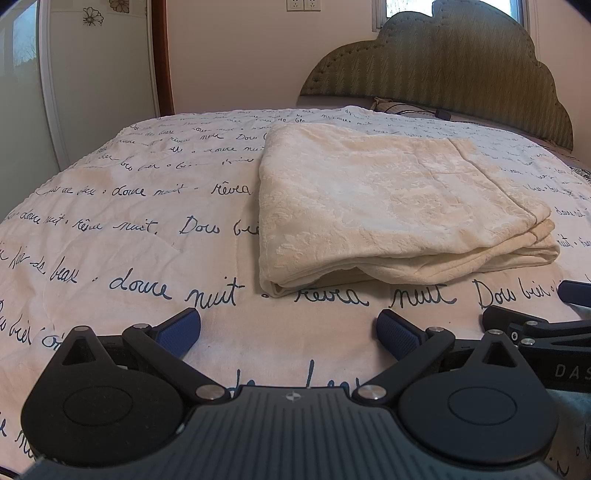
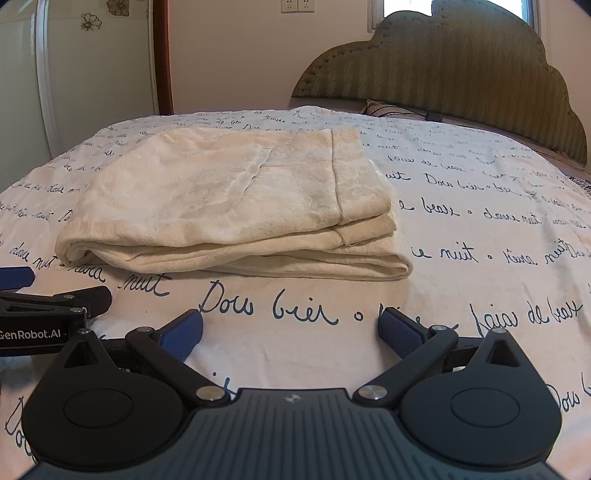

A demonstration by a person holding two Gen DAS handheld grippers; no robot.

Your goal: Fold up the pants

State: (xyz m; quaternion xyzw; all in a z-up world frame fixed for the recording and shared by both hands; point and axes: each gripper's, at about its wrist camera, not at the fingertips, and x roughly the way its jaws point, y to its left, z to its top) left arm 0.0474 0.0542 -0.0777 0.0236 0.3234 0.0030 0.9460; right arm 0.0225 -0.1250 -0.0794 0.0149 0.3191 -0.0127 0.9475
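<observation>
1. Left wrist view: a bed [image 1: 122,258] is filling the frame, wearing a white quilt [image 1: 110,206] printed with dark cursive writing.
2. Behind the bed, a green padded headboard [image 1: 443,62] is rising against a pale wall; a window [image 1: 406,7] is showing above the headboard, a wall socket [image 1: 303,4] is sitting to its left, and a white door with flower stickers [image 1: 92,55] is standing farther left.
3. The pants [image 1: 388,206], cream and textured, are lying folded in a flat stack on the quilt, in front of the headboard.
4. The left claw [image 1: 289,332] is hovering just short of the pants' near edge, its blue pads [image 1: 181,332] spread wide and gripping nothing.
5. The right claw [image 1: 554,314] is peeking in at the right edge, near the pants' near right corner.
6. Right wrist view: the same quilt [image 2: 480,221] and headboard [image 2: 461,66] are showing, with the socket [image 2: 297,4] left of the headboard.
7. The pants [image 2: 229,199] are lying folded in front of and to the left of the headboard, layered edges facing the camera.
8. The right claw [image 2: 290,332] is standing wide apart and empty, short of the pants.
9. The left claw [image 2: 48,295] is entering at the left edge, near the pants' near left corner.
</observation>
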